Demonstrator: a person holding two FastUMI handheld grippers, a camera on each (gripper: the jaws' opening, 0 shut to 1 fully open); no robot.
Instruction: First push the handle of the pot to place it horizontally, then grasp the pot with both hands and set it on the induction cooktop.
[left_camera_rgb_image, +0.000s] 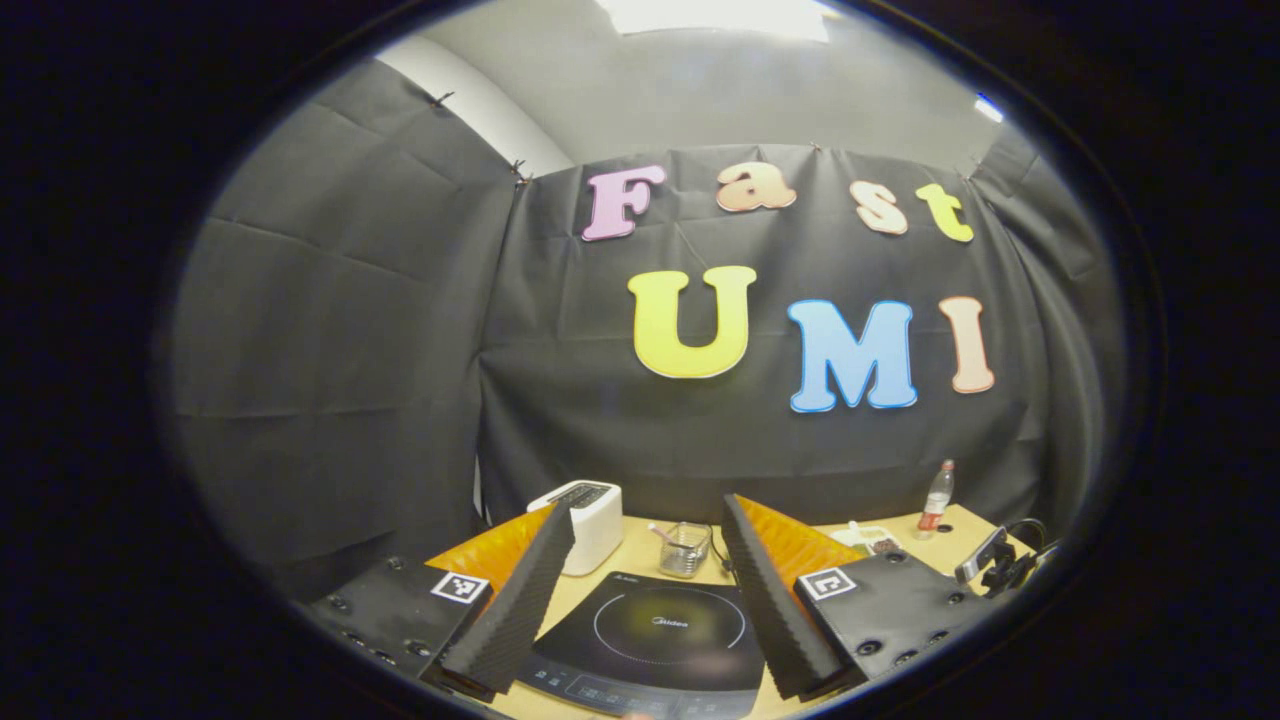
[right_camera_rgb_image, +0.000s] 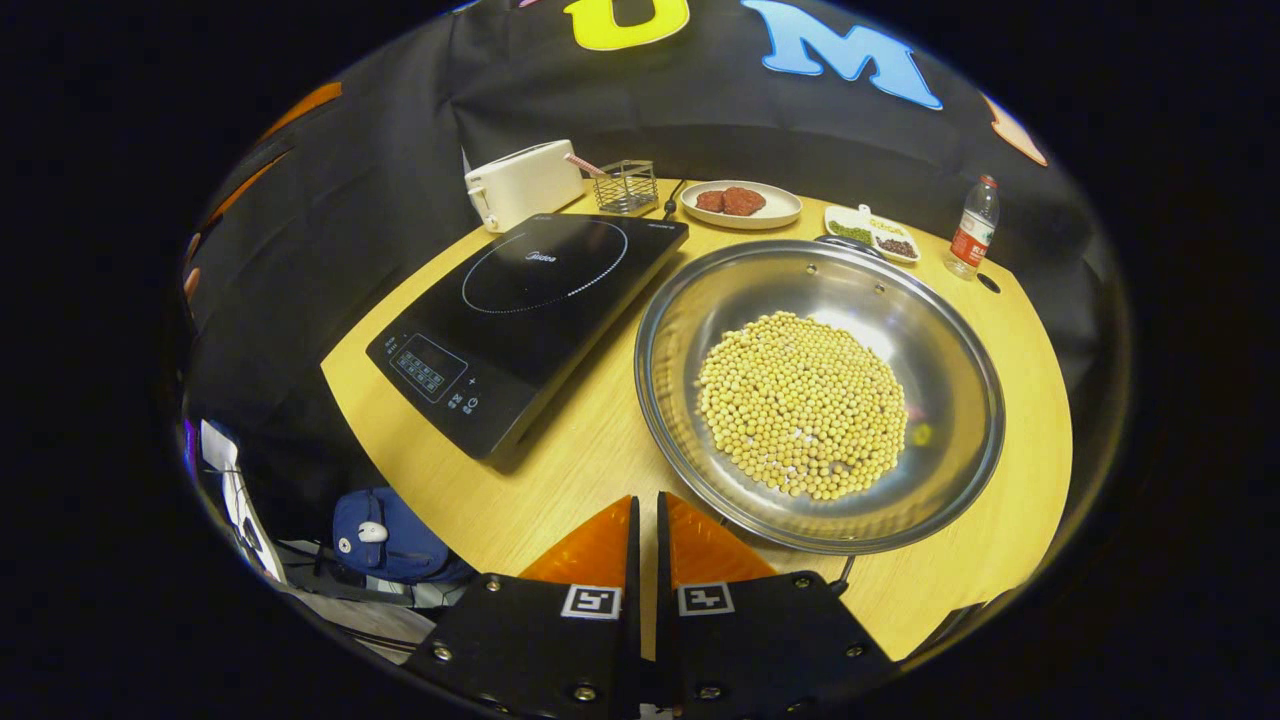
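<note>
I see the round wooden table (right_camera_rgb_image: 560, 470) first, because it carries everything. The big pot (right_camera_rgb_image: 820, 395) sits near its right edge, full of yellow beans (right_camera_rgb_image: 800, 405), so I judge it heavy and in need of two hands. Its handle is hard to make out; a dark bit shows at its far rim. The cooktop (right_camera_rgb_image: 530, 310) lies just beside the pot, toward the left edge, bare and ready for it. Along the back edge stand a toaster (right_camera_rgb_image: 520, 185), a plate (right_camera_rgb_image: 740, 205), a bottle (right_camera_rgb_image: 972, 230) and a wire basket (right_camera_rgb_image: 627, 187), out of the way. My right gripper (right_camera_rgb_image: 645, 515) has its fingers together, good for pushing, near the front edge. My left gripper (left_camera_rgb_image: 650, 600) has its fingers apart over the cooktop, holding nothing.
</note>
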